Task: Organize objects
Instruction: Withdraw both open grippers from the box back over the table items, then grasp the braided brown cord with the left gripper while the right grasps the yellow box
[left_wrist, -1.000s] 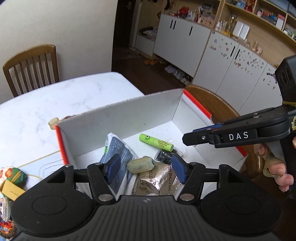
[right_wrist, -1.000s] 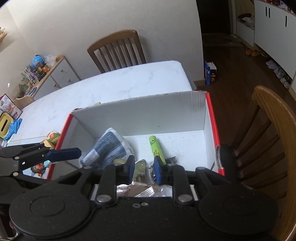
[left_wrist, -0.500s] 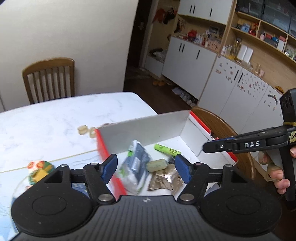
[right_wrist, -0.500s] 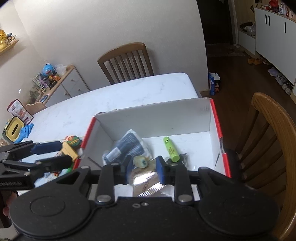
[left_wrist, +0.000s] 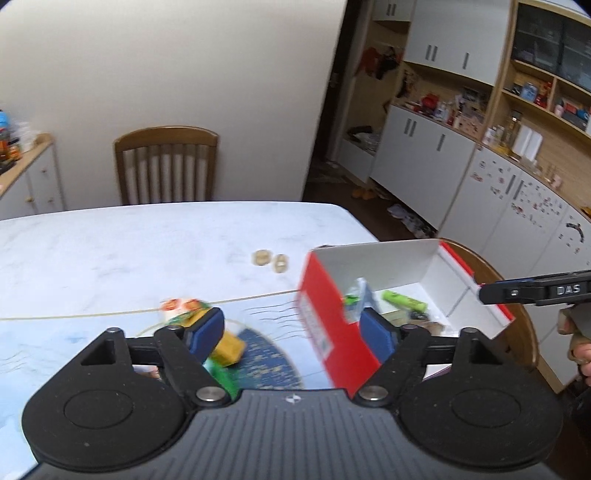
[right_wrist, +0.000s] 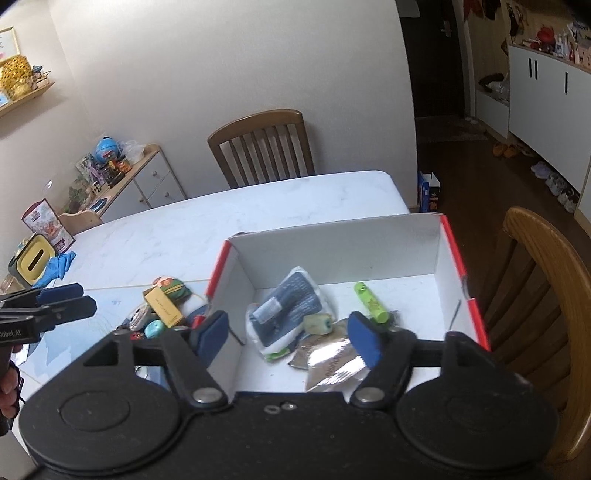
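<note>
A red-and-white cardboard box (right_wrist: 452, 251) stands at the table's right end. Inside lie a blue-white pouch (right_wrist: 291, 306), a green tube (right_wrist: 370, 301), a pale lump (right_wrist: 317, 325) and a silver foil sachet (right_wrist: 332, 362). My right gripper (right_wrist: 288, 336) hovers over the box's near edge, its jaws opening with nothing between them. Left of the box lies a pile with a yellow box (right_wrist: 162, 310) and a round snack pack (right_wrist: 171, 286). My left gripper (left_wrist: 291, 332) hangs above the table between this pile and the box (left_wrist: 332, 332), jaws opening, holding nothing.
Two small beige rings (left_wrist: 269, 260) lie on the white table behind the box. A yellow tissue box (right_wrist: 33, 258) and a blue glove (right_wrist: 59, 266) sit at the far left. One wooden chair (right_wrist: 262, 147) stands behind the table, another (right_wrist: 535, 295) right beside the box.
My left gripper swung left, from over the box to the pile beside it, and its jaws widened. My right gripper drew back and up, and its nearly shut jaws spread wide.
</note>
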